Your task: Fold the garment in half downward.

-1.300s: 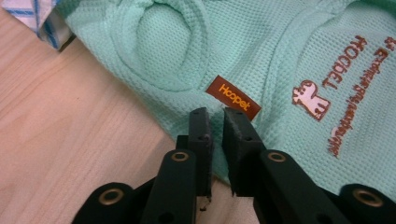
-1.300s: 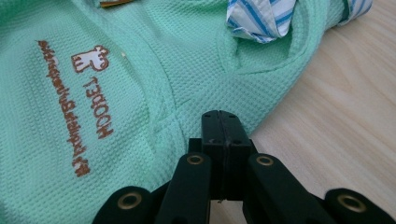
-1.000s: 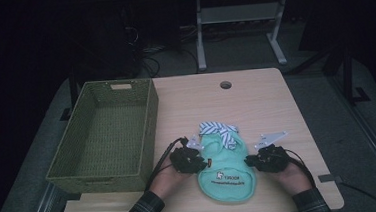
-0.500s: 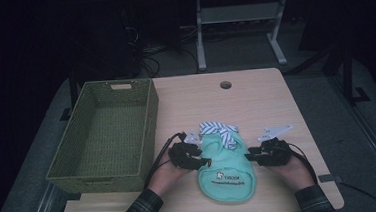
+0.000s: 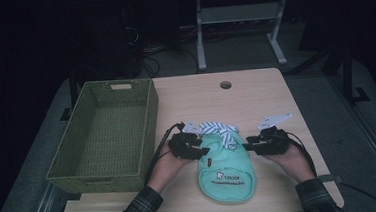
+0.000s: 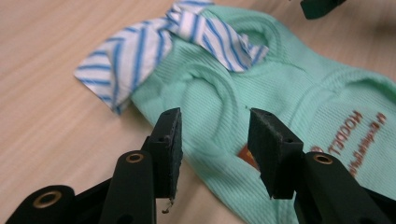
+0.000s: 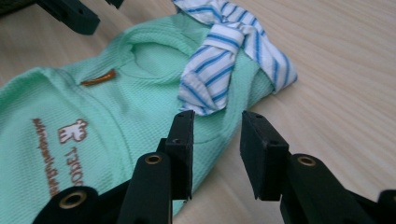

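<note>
At the near edge of the table (image 5: pixel 255 89), I have the left gripper (image 5: pixel 197 146) and the right gripper (image 5: pixel 255 144) flanking a small mint-green garment (image 5: pixel 226 173), folded flat with its brown printed logo facing up. Both sets of jaws have just been opening — a second ago they sat lower and tighter at the cloth's sides, and now both hands are slightly raised. In the left gripper view the jaws stand partly apart above the garment's edge, nothing pinched between the pads; the right gripper view shows the same, its jaws parted over the opposite edge, just beside the blue-and-white striped bow (image 7: pixel 233 51) at the collar. I read that as a release: the fold looks set and the garment lies free on the wood, touching neither gripper. Farther back and to the left, the green woven basket (image 5: pixel 149 113) stands empty, well apart from the garment — my guess is that a fresh grip and a carry to it come next, and a loose pick-up could undo the fold.
</note>
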